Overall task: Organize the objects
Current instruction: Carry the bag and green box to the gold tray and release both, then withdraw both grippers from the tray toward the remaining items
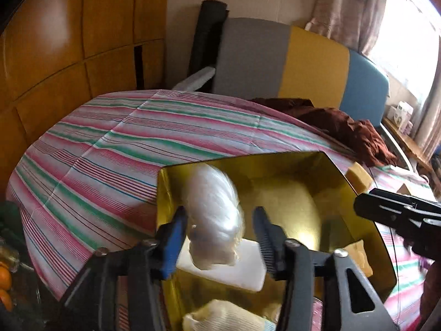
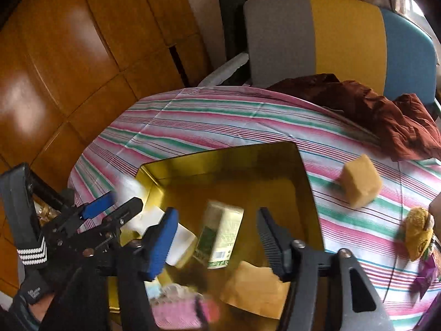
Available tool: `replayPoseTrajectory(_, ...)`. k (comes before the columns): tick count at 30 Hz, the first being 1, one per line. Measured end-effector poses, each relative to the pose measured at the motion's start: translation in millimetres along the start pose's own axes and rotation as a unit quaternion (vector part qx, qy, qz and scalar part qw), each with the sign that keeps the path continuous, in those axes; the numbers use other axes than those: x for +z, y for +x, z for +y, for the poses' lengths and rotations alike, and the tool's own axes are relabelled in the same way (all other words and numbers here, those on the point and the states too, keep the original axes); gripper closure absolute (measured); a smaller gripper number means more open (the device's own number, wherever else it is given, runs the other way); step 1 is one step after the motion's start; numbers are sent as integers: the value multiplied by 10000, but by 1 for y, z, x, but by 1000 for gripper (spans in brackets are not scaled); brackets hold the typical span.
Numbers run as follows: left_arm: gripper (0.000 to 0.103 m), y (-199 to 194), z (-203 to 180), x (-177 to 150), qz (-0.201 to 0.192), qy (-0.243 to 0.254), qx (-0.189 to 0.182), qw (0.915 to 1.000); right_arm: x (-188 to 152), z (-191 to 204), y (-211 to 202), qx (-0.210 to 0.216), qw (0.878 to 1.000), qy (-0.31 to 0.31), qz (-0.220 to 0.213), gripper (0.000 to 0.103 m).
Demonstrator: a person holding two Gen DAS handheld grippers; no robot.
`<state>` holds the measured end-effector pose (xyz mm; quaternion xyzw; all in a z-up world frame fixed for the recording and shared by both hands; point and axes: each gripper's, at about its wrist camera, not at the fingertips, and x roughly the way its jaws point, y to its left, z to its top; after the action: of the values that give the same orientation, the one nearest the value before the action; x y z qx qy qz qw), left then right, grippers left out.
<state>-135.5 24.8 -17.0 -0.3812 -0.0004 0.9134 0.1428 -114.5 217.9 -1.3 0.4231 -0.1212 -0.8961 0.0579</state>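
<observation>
The gold box [image 1: 325,165] sits right under both claws; left claw [image 1: 217,237] and right claw [image 2: 217,237] hang released.

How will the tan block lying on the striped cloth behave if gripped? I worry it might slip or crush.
The tan block looks like a matte, porous sponge, so it is probably light and should squash rather than crack. Its dull surface suggests little slipping. It sits on a flat face of a blocky shape, so a push would likely slide it, not roll it.
</observation>
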Motion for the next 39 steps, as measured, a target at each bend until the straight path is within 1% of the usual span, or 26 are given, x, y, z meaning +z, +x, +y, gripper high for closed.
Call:
replayPoseTrajectory(1,42,0,2,0,-36,-38,24,10000,-1,3,0,54,10000,-8,-4,42)
replayPoseTrajectory(3,41,-3,9,-3,-61,-156,95,9998,-5,5,1,29,10000,-63,16,42)
replayPoseTrajectory(5,41,-7,11,-9,-61,-242,110,9996,-13,7,1,-60,9999,-132,61,37)
replayPoseTrajectory(7,40,-12,9,-16,-112,-226,166,9995,-22,9,-2,-212,9995,-218,77,34)
replayPoseTrajectory(9,37,-17,6,-22,-166,-213,184,9995,-31,12,-6,-383,9987,-327,7,30)
replayPoseTrajectory(11,33,-25,3,-29,-215,-235,191,9993,-39,14,-12,-509,9979,-388,-88,20)
replayPoseTrajectory(12,32,-29,1,-33,-237,-235,189,9993,-43,14,-15,-556,9975,-411,-135,18)
replayPoseTrajectory(16,31,-41,-7,-45,-237,-237,142,9993,-50,14,-27,-765,9955,-479,-295,18)
replayPoseTrajectory(20,29,-50,-17,-53,-271,-131,160,9994,-58,10,-39,-884,9942,-473,-399,18)
replayPoseTrajectory(23,29,-55,-21,-56,-283,-85,136,9995,-62,6,-45,-996,9929,-457,-465,18)
replayPoseTrajectory(32,29,-66,-40,-59,-340,173,33,9993,-72,-10,-61,-1141,9914,-309,-567,18)
replayPoseTrajectory(39,29,-68,-58,-62,-291,388,-138,9987,-76,-33,-76,-1340,9889,-46,-644,17)
